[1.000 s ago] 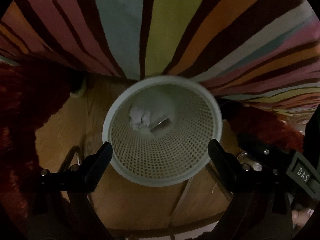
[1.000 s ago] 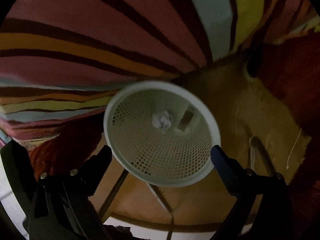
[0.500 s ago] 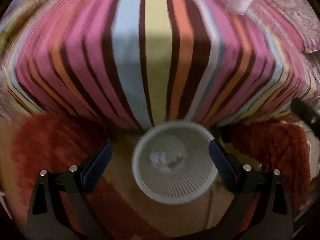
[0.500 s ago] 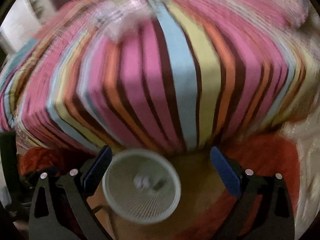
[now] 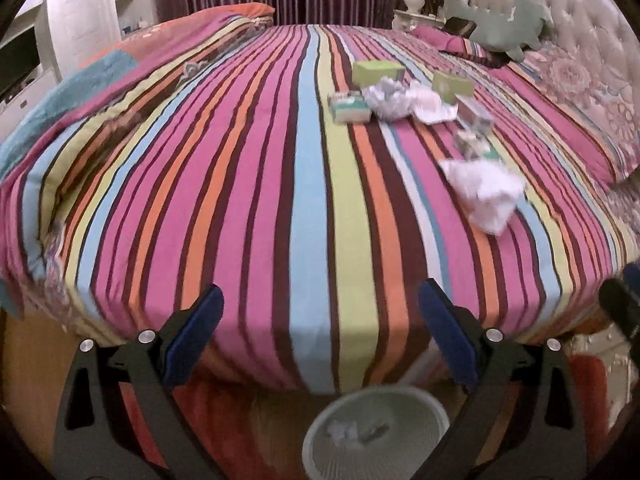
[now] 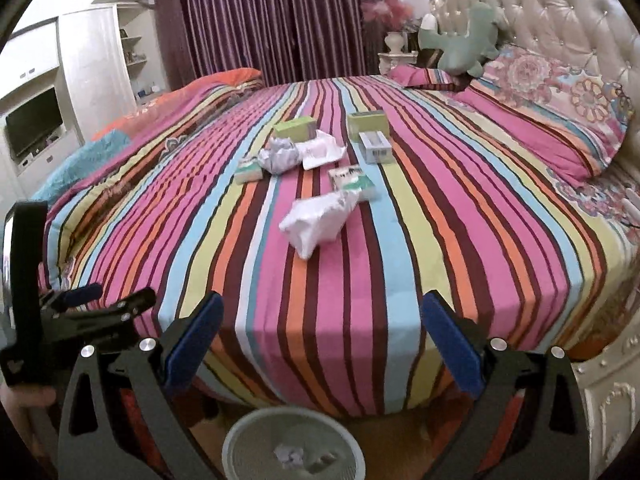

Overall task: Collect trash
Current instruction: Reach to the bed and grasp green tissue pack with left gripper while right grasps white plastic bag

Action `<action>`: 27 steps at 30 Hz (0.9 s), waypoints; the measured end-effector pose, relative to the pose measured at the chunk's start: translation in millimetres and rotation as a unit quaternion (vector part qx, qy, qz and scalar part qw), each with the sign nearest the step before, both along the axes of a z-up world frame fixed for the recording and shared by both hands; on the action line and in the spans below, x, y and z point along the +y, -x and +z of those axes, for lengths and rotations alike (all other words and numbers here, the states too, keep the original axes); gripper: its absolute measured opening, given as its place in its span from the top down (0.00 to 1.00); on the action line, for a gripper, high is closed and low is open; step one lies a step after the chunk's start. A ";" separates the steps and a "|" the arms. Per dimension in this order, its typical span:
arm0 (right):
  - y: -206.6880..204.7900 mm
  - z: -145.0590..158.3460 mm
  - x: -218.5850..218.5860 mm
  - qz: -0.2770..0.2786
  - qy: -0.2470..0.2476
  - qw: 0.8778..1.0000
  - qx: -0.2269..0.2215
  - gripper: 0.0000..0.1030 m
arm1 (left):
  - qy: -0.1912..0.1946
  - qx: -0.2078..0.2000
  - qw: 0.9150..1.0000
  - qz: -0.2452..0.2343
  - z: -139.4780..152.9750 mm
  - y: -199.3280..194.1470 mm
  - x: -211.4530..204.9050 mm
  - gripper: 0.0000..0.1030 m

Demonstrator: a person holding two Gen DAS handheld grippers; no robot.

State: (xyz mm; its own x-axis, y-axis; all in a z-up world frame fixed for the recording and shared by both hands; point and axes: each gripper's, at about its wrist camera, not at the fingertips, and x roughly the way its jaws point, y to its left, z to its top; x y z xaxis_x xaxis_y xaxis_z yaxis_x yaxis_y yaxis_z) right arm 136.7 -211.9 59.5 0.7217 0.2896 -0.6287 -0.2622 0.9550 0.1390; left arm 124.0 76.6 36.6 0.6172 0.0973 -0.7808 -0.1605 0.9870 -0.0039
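I've lifted both grippers from the basket [image 6: 294,444], now below my spread, empty fingers [image 6: 196,334]; remaining trash, nearest a crumpled white paper [image 6: 320,220], lies ahead on the bed [image 6: 460,240].

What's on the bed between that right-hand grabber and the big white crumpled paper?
Nothing but bare striped bedspread. In the right wrist view, the open right gripper hangs at the bed's near edge, and the crumpled white paper is the first trash beyond it.

The bedspread [image 6: 360,280] was striped pink, orange, blue, yellow-green and brown. White crumpled paper [image 6: 320,222] and green boxes [image 6: 294,128] lay on it; the curtains [image 6: 272,20] were purple.
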 end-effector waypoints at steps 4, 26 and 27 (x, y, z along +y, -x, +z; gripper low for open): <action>-22.4 -5.4 7.2 0.013 0.002 1.000 0.010 0.08 | 0.010 -0.007 1.000 -0.013 0.5 -36.5 -0.7 0.08; -109.8 -49.7 29.7 0.012 0.017 0.998 0.062 0.08 | 0.035 0.018 0.999 0.019 -45.5 -234.4 20.2 0.08; -113.4 -50.9 31.1 0.014 0.019 0.998 0.062 0.08 | 0.036 0.019 0.999 0.021 -47.0 -239.7 21.2 0.08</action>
State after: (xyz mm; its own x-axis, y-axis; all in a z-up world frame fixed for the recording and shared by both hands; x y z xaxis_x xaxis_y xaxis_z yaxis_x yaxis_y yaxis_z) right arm 250.1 -180.8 8.5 0.6299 0.2826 -0.7234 -0.2709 0.9529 0.1364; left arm 363.7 97.8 -10.4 0.5837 0.0652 -0.8093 -0.2031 0.9768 -0.0677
